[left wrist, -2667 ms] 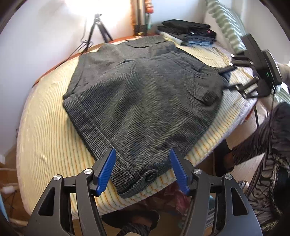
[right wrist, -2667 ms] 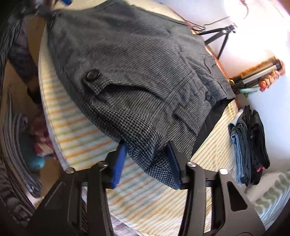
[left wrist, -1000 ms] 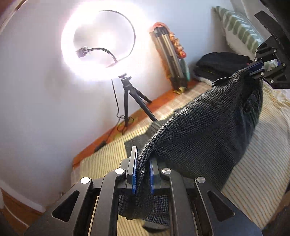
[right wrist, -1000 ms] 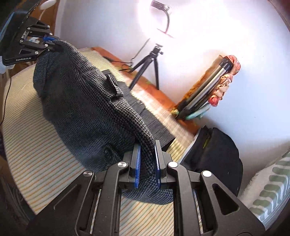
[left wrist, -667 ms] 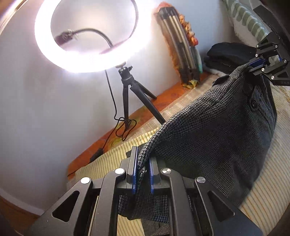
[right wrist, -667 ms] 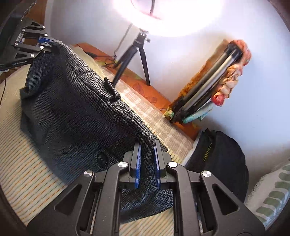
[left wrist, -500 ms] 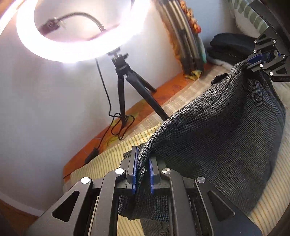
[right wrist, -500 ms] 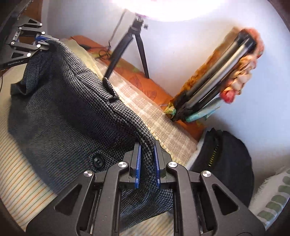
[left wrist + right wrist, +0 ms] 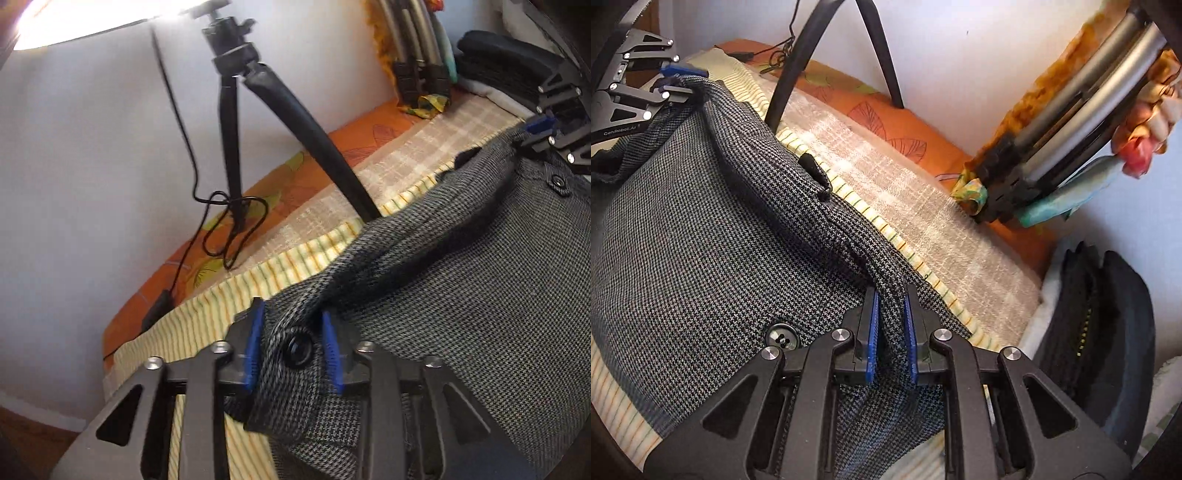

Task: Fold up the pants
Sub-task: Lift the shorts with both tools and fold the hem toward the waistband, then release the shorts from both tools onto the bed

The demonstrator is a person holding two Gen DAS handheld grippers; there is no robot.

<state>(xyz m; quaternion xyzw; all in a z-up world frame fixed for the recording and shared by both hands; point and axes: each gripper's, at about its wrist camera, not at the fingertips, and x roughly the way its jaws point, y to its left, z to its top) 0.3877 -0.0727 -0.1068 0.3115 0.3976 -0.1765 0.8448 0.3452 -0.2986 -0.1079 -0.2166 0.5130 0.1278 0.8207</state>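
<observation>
The grey houndstooth pants lie folded over on the striped bed cover, waistband edge toward the wall. My left gripper has its blue pads apart, with the buttoned waistband corner lying loosely between them. My right gripper is shut on the other waistband corner of the pants. The right gripper also shows in the left wrist view at the far right. The left gripper shows in the right wrist view at the upper left.
A black tripod with a cable stands on the orange mat by the wall. Folded metal stands lean in the corner. A stack of dark folded clothes lies at the right.
Both grippers have carried the waistband forward and down onto the bed near the wall. The left gripper's jaws have opened around the buttoned corner. The right gripper still pinches the cloth.
</observation>
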